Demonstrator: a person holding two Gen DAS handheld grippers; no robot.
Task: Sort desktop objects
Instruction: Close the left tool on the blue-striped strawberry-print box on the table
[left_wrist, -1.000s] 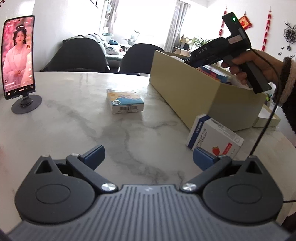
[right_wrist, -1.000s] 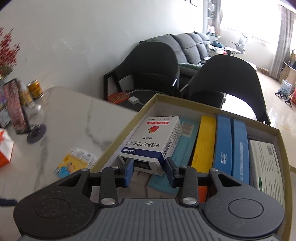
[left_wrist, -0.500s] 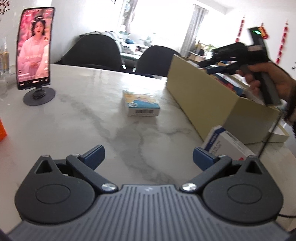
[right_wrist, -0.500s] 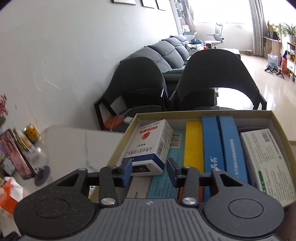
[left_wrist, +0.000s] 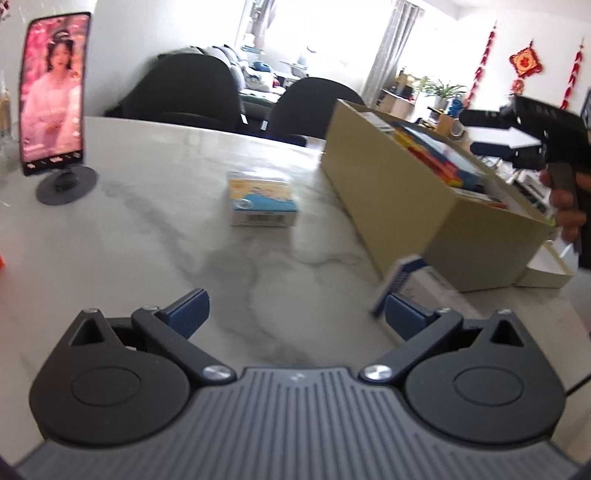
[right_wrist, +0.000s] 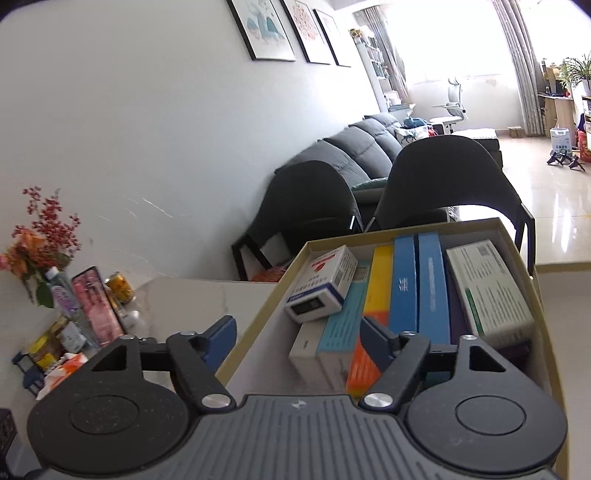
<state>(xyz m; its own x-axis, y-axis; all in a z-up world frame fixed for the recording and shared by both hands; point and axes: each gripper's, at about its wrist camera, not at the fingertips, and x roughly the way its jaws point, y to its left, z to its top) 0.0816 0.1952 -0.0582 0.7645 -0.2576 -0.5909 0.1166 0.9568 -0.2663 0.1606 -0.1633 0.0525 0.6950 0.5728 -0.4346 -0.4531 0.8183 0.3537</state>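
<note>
My right gripper (right_wrist: 297, 339) hovers over the near end of the beige cardboard box (right_wrist: 295, 266), its jaws opening with nothing between the pads. A white and blue medicine box (right_wrist: 325, 284) lies tilted inside, on top of flat teal, yellow (right_wrist: 376, 280) and blue boxes. My left gripper (left_wrist: 295, 310) stands open low over the marble table (left_wrist: 147, 229). A second white and blue box (left_wrist: 402, 277) lies just beyond its right finger, blurred. A small yellow and blue box (left_wrist: 262, 201) sits mid-table. The right gripper (left_wrist: 476, 133) shows above the beige box (left_wrist: 406, 192), held by a hand.
A phone on a round stand (left_wrist: 53, 110) stands at the table's far left. Bottles, a can (right_wrist: 120, 288) and flowers crowd the table's wall side. A white lid (left_wrist: 546, 266) lies behind the beige box. Two dark chairs (right_wrist: 443, 184) stand past the table.
The right gripper let go of the white and blue box, which now rests in the beige box, then pulled back with its jaws spreading. The left gripper rolled slightly and stayed open.
</note>
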